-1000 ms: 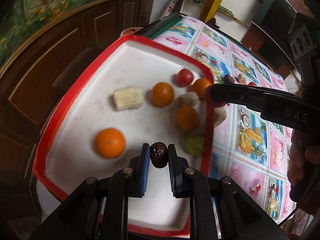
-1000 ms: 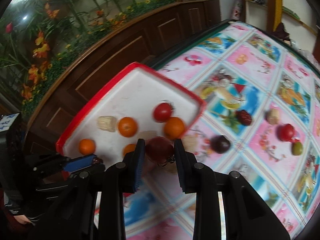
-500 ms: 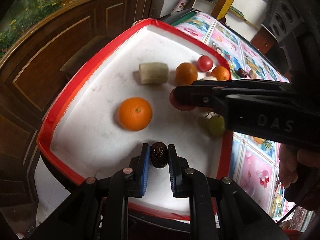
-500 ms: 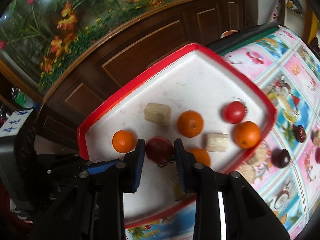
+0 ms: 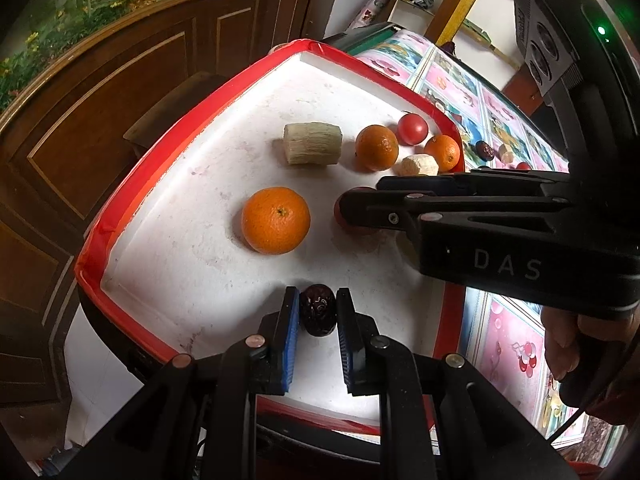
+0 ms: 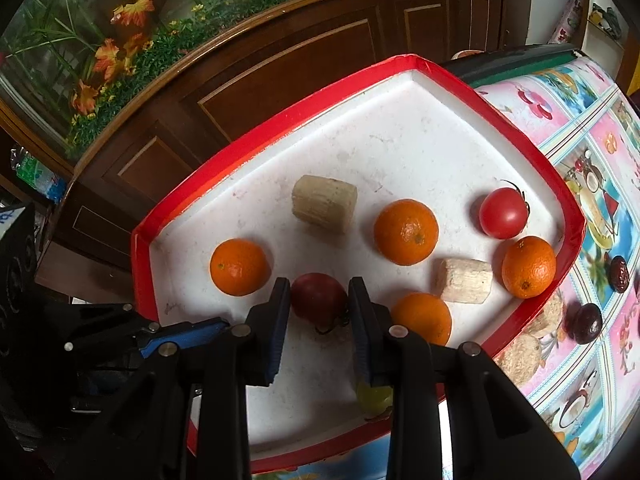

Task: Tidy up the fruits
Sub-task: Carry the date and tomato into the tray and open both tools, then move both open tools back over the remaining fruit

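A white tray with a red rim (image 5: 180,128) (image 6: 256,148) holds several oranges, a red tomato (image 6: 503,213), two pale banana pieces (image 6: 324,203) and a green grape (image 6: 374,398). My left gripper (image 5: 318,310) is shut on a dark wrinkled date (image 5: 317,309) low over the tray's near part. My right gripper (image 6: 319,300) is shut on a dark red tomato (image 6: 318,298), low over the tray beside an orange (image 6: 239,266). In the left wrist view the right gripper (image 5: 360,212) reaches in from the right, next to that orange (image 5: 276,220).
The tray sits on a table with a colourful fruit-print cloth (image 6: 600,128). More fruit lies on the cloth right of the tray: a date (image 6: 619,274), a dark round fruit (image 6: 587,323), pale pieces (image 6: 520,356). Dark wooden cabinets (image 6: 280,64) stand behind.
Both grippers have moved further over the tray with their fruit still held. The right gripper now sits lower, next to the left-hand orange.
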A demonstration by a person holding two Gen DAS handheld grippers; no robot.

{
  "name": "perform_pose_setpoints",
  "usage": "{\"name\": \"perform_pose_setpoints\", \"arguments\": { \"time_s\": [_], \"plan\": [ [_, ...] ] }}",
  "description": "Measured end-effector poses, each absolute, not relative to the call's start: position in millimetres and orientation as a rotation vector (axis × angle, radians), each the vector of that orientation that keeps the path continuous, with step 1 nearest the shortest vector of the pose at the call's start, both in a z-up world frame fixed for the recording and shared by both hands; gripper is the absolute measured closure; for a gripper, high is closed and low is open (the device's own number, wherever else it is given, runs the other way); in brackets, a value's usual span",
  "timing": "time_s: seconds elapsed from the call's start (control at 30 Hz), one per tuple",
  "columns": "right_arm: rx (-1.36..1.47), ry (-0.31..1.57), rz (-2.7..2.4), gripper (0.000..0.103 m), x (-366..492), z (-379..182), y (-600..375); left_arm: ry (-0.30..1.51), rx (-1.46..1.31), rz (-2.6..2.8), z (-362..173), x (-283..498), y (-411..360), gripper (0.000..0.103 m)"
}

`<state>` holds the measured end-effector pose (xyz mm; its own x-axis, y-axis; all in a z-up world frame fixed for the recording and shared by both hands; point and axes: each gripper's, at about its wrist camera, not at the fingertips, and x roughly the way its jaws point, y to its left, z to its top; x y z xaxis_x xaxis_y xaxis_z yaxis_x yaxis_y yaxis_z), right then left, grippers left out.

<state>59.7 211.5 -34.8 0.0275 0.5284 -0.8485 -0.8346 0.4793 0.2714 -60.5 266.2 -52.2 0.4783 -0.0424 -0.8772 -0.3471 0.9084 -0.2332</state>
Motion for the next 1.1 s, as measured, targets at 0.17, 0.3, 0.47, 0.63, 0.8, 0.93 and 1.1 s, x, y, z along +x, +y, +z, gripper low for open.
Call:
{"name": "perform_pose_setpoints", "arguments": {
  "time_s": [0.17, 0.3, 0.47, 0.63, 0.8, 0.93, 1.1],
  "plan": [
    [-0.321, 1.112, 1.076, 0.052, 61, -32, 207, 1.055, -0.424, 0.197, -50, -61, 267, 0.062],
    [-0.288, 1.095, 1.076, 0.049, 62, -24, 200, 1.03, -0.417, 0.21, -43, -61, 265, 0.046],
    [-0.227, 1.073, 1.058, 0.049, 67, -10, 182, 1.001, -0.412, 0.229, -33, -56, 261, 0.034],
    [-0.151, 1.059, 0.996, 0.048, 78, 0, 144, 0.982, -0.374, 0.209, -21, -48, 247, 0.031],
    [-0.086, 1.065, 0.909, 0.044, 90, 0, 102, 0.981, -0.342, 0.157, -14, -38, 225, 0.028],
    [-0.046, 1.081, 0.823, 0.044, 100, -7, 62, 0.983, -0.301, 0.109, -9, -28, 204, 0.026],
    [-0.006, 1.089, 0.731, 0.043, 108, -13, 21, 1.003, -0.277, 0.038, -8, -11, 180, 0.026]
  ]
}}
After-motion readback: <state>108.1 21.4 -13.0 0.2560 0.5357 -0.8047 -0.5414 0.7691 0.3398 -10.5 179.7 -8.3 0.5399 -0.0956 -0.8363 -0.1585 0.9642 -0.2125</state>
